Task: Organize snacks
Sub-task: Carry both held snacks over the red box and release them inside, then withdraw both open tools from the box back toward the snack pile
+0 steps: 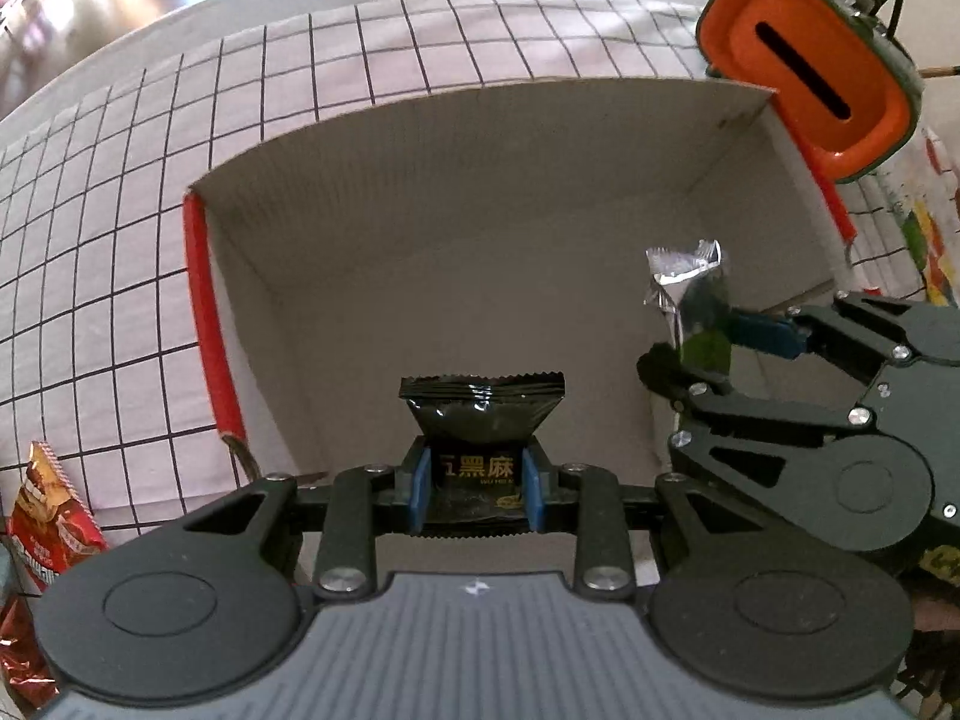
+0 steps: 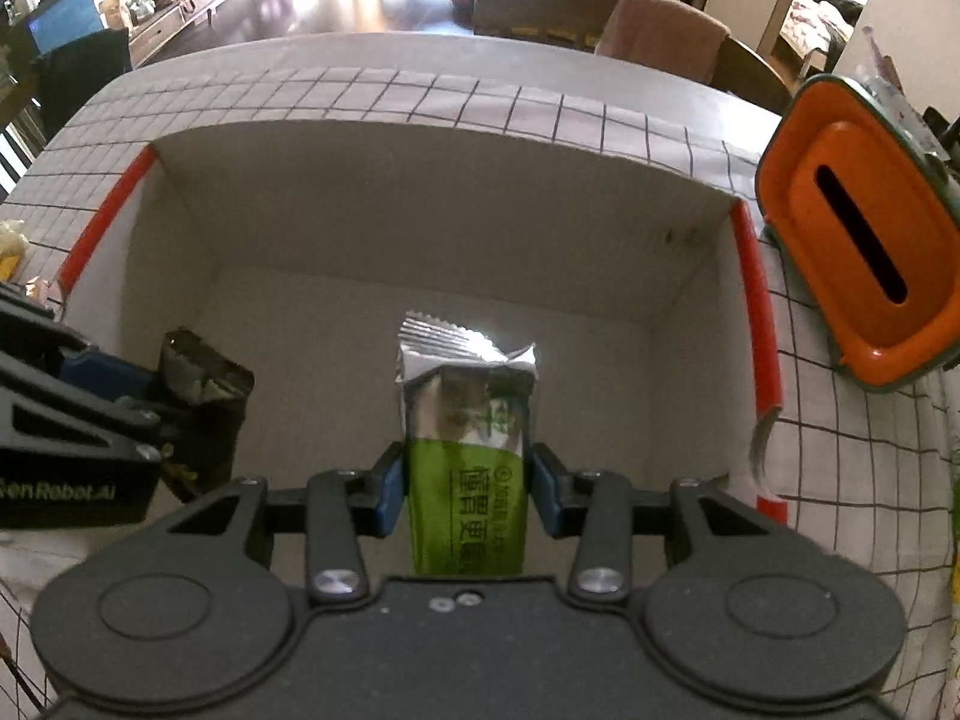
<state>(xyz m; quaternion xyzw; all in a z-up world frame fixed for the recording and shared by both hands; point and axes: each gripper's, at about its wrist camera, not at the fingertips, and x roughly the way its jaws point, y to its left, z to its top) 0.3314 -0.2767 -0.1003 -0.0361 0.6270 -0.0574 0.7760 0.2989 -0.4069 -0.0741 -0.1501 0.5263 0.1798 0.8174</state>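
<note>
My left gripper (image 1: 477, 489) is shut on a black snack packet (image 1: 483, 414) with gold lettering, held over the open white cardboard box (image 1: 420, 228). In the right wrist view that packet (image 2: 204, 384) and left gripper (image 2: 129, 396) hang at the box's left side. My right gripper (image 2: 468, 489) is shut on a green and silver snack bar (image 2: 465, 420), also over the box (image 2: 432, 228). From the left wrist view the bar (image 1: 690, 300) and the right gripper (image 1: 720, 342) show at the right. The box floor looks bare.
The box has red-taped side rims (image 2: 757, 312) and stands on a grid-patterned tablecloth (image 1: 108, 228). An orange tissue holder (image 2: 858, 240) sits to its right. Red snack bags (image 1: 42, 516) lie at the left of the box. Chairs (image 2: 660, 36) stand beyond the table.
</note>
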